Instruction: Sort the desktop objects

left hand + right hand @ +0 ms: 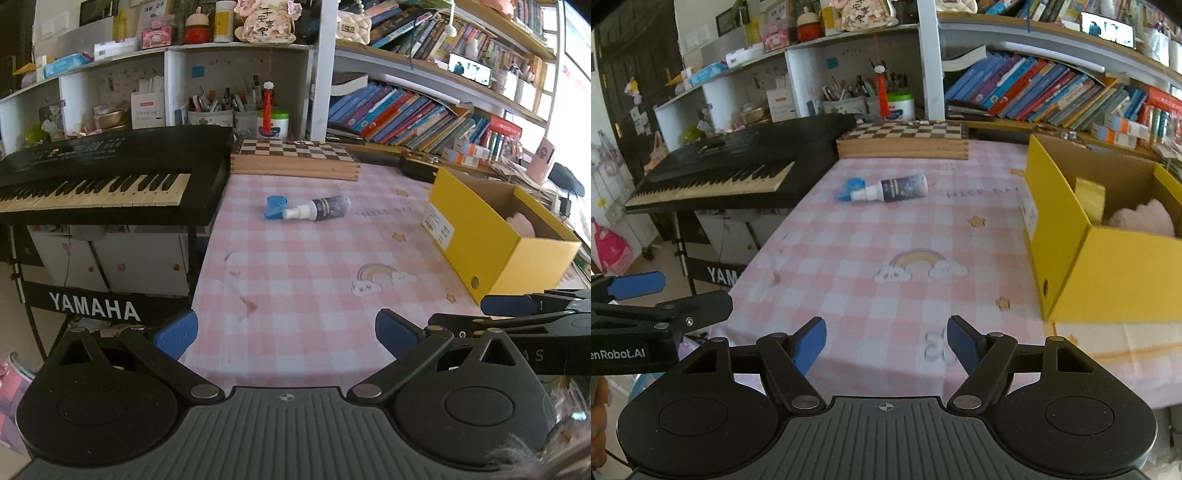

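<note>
A dark spray bottle (320, 209) (894, 189) with a white nozzle lies on its side on the pink checked tablecloth (303, 273), touching a small blue object (275, 207) (847, 189) at its nozzle end. A yellow cardboard box (480, 236) (1108, 273) stands open at the right, with a pink soft thing (1145, 218) inside. My left gripper (286, 332) hovers open over the table's near edge, nothing between its blue pads. My right gripper (886, 345) is open and empty too, well short of the bottle.
A black keyboard (103, 166) on a stand borders the table's left side. A wooden chessboard box (295, 157) lies at the back. Shelves of books (406, 114) and pen pots (218, 110) rise behind. The other gripper shows at each view's edge.
</note>
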